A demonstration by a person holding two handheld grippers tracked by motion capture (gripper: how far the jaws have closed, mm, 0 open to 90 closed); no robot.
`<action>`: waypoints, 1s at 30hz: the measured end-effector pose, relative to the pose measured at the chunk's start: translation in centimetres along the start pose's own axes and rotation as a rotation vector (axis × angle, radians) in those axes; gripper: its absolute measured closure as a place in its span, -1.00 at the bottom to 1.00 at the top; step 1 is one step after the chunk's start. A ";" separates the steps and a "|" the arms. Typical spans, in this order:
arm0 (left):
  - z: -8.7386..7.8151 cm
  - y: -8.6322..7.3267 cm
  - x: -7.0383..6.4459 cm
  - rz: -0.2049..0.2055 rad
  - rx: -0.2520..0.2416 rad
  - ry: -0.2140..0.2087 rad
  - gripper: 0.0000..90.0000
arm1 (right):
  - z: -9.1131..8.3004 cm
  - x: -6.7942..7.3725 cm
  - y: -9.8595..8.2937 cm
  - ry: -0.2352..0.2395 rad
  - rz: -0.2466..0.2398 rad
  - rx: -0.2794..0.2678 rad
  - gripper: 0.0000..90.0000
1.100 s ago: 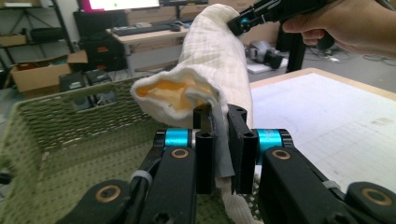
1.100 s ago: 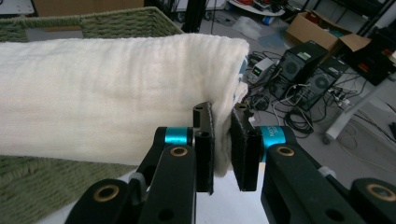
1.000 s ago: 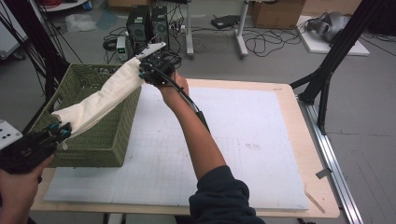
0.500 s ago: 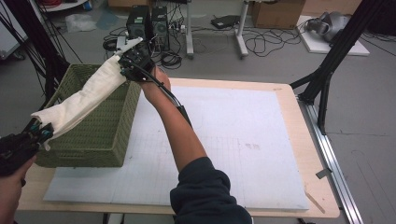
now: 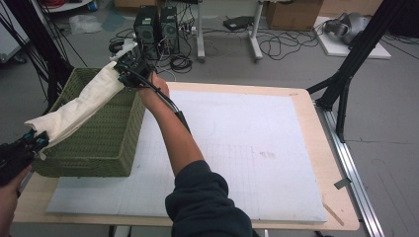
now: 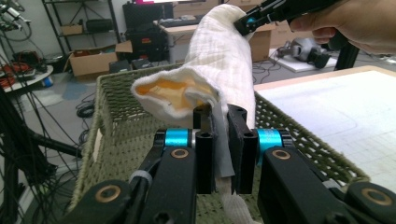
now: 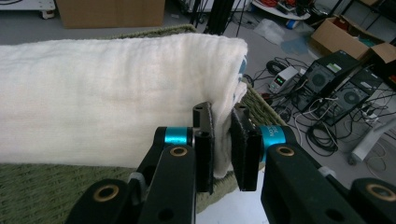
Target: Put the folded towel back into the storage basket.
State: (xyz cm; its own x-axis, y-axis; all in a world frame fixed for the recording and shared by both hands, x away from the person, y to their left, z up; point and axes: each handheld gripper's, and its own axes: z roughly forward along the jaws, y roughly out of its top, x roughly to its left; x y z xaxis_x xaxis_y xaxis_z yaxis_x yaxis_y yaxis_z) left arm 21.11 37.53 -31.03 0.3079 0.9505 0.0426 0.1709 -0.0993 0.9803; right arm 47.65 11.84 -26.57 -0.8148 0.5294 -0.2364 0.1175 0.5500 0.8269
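The person's right arm, bare below a dark sleeve (image 5: 207, 202), reaches forward and to the left across the high view, its hand (image 5: 154, 86) wrapped around the right gripper (image 5: 129, 64) held high at the far end. The left hand (image 5: 10, 190) enters at the bottom left corner and holds the left gripper (image 5: 29, 143) low. Both grippers' jaws are nearly closed, pinching something between them.
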 end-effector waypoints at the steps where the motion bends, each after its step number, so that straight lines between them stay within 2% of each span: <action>1: 0.1 -0.1 0.2 0.001 0.002 0.006 0.83 | 0.2 0.1 0.0 0.000 0.002 0.001 0.81; 8: 0.8 -0.7 1.8 -0.015 0.047 0.041 0.82 | 1.5 0.6 1.0 -0.008 -0.010 0.000 0.80; 10: 1.1 -1.0 2.1 -0.030 0.072 0.031 0.76 | 1.9 0.8 1.0 -0.019 -0.025 0.007 0.71; 11: 1.2 -1.2 2.2 -0.035 0.080 0.028 0.60 | 2.3 0.9 0.9 -0.035 -0.033 0.018 0.57; 13: 1.1 -1.5 2.2 -0.035 0.058 0.047 0.18 | 2.6 1.0 0.7 -0.042 -0.029 0.030 0.46; 14: 0.7 -1.5 2.2 -0.034 0.041 0.055 0.04 | 2.6 1.0 0.6 -0.042 -0.031 0.034 0.42; 18: -0.5 -0.9 2.3 -0.042 -0.015 0.074 -0.07 | 2.2 0.5 0.3 -0.031 -0.031 0.043 0.39; 21: -0.8 -0.4 2.3 -0.048 -0.037 0.073 -0.09 | 1.5 0.3 0.0 -0.027 -0.026 0.036 0.35; 25: -0.4 -0.4 1.8 -0.068 -0.045 0.045 -0.11 | 0.1 -0.4 -1.0 0.011 -0.004 0.026 0.24; 30: 0.9 -0.4 0.6 -0.117 -0.055 -0.028 -0.25 | -2.1 -1.6 -3.4 0.075 0.053 0.010 -0.06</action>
State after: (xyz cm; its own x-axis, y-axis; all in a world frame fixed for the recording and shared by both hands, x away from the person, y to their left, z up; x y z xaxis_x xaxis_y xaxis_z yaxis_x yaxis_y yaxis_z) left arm 22.05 37.93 -31.55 0.3149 0.9460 -0.0768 0.1556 0.0284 0.9874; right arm 47.35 7.80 -27.92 -0.8472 0.5088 -0.1533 0.1673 0.5292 0.8319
